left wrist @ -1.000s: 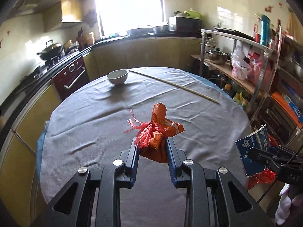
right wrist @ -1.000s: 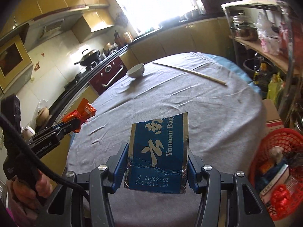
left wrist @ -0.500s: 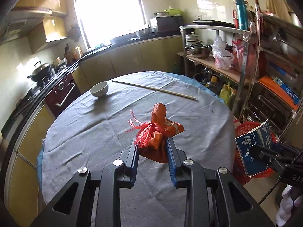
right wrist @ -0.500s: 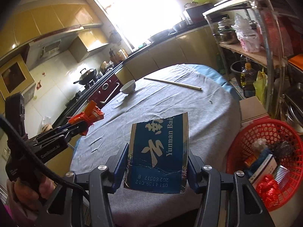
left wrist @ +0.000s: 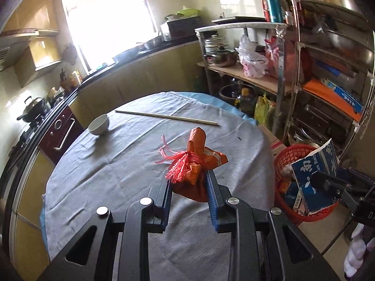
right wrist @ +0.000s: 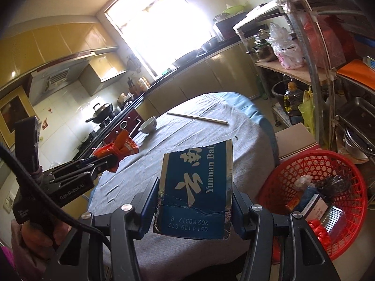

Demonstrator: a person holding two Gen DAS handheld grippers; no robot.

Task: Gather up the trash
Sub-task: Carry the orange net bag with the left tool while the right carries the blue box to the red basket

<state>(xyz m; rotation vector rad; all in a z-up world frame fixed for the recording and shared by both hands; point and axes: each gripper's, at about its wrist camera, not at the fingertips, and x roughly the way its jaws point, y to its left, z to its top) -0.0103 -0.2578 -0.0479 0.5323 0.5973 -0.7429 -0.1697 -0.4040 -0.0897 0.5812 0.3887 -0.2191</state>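
a: what is the left gripper (left wrist: 188,182) holding?

b: its jaws are clenched on an orange wrapper (left wrist: 199,157) bundled with red plastic netting (left wrist: 180,166). the bundle sits between the pads and bulges out ahead of the tips, above the grey tablecloth (left wrist: 117,159).

a: how would that handle?

b: light, soft and crinkly, i'd judge. it crushes rather than resists, so a grip low on the thick middle, as now, looks safer than the loose netting fringe, which could slip free.

a: and the right gripper (right wrist: 194,201)?

b: jaws closed on a flattened blue carton (right wrist: 199,187), pinched by its two side edges, the printed face standing up between them. thin card, nearly weightless, probably stiff enough edge-on but prone to buckle if squeezed harder.

a: where does it go?

b: likely the red basket (right wrist: 351,201), off to the right of the right jaws and below them, already holding boxes and scraps. a bowl (left wrist: 99,124) and chopsticks (left wrist: 166,116) lie far ahead of the left tips.
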